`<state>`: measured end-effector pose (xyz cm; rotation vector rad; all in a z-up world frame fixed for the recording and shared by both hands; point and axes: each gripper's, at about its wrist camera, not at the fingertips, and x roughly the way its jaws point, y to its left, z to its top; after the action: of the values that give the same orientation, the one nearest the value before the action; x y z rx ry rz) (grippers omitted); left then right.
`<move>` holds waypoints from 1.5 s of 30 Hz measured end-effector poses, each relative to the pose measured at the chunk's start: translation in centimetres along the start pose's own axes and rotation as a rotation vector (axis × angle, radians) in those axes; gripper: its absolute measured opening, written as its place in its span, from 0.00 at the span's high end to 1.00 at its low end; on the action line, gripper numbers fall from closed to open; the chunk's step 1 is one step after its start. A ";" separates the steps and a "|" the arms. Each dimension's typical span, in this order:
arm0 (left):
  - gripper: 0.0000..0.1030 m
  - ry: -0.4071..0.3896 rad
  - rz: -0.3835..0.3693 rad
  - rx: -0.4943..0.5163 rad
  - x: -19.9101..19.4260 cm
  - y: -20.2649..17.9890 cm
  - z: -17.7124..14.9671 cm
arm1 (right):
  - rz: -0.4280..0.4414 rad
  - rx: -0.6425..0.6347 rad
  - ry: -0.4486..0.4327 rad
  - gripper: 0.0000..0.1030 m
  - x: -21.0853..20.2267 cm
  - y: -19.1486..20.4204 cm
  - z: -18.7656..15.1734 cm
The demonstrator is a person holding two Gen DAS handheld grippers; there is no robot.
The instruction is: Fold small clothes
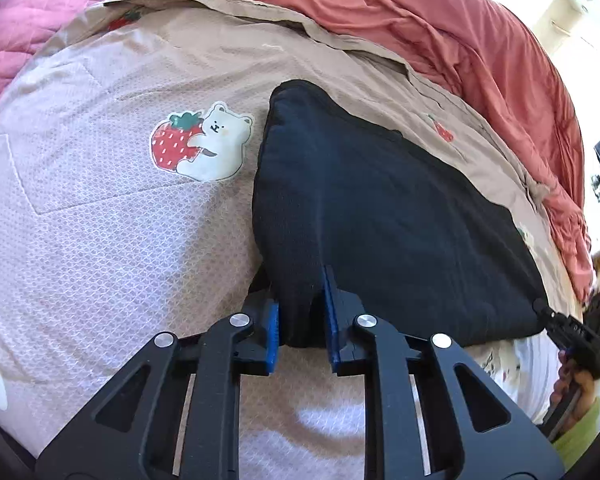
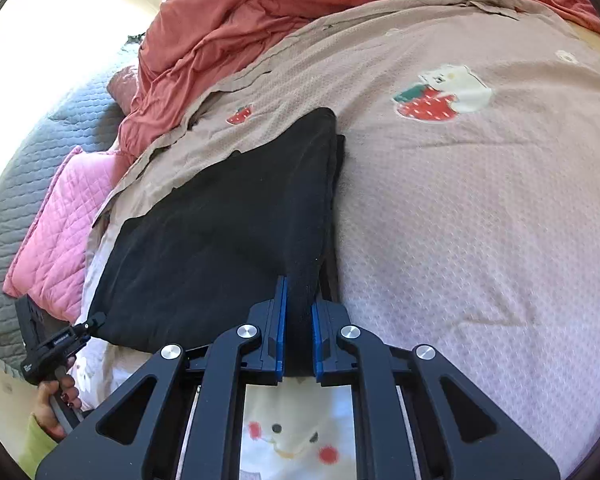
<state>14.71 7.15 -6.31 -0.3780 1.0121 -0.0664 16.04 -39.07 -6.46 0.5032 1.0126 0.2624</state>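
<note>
A black garment point(image 1: 380, 208) lies flat on the beige bedspread point(image 1: 120, 240) with strawberry and bear prints. My left gripper point(image 1: 302, 312) is shut on the garment's near left corner, the cloth pinched between its blue pads. In the right wrist view the same black garment point(image 2: 228, 232) stretches away to the left, and my right gripper point(image 2: 299, 328) is shut on its near right corner. Each gripper shows in the other's view: the right gripper point(image 1: 540, 304) at the cloth's right corner, the left gripper point(image 2: 96, 320) at its left corner.
A rumpled coral-red blanket point(image 1: 440, 40) is heaped along the far side of the bed. A pink quilted pillow point(image 2: 60, 220) and grey quilt point(image 2: 28, 168) lie at the left. A hand with a green sleeve point(image 2: 48, 420) holds the left gripper's handle.
</note>
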 end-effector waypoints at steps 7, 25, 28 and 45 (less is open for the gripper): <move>0.87 0.017 0.000 0.017 1.2 1.1 -1.0 | -0.081 0.016 0.041 0.88 1.8 -0.6 -0.8; 0.69 0.030 0.013 0.102 1.3 1.5 -0.7 | -0.295 -0.091 -0.049 0.60 2.2 1.0 -2.6; 0.66 0.032 0.010 0.104 1.3 1.7 -0.7 | -0.297 -0.065 -0.062 0.57 2.1 0.8 -2.8; 0.61 -0.018 0.024 0.116 -1.3 1.7 0.5 | -0.330 -0.249 -0.215 0.12 -2.1 9.1 -6.1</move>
<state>14.24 9.21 -5.55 -0.2605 0.9904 -0.0998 9.92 -30.46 -2.81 0.1296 0.8238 0.0365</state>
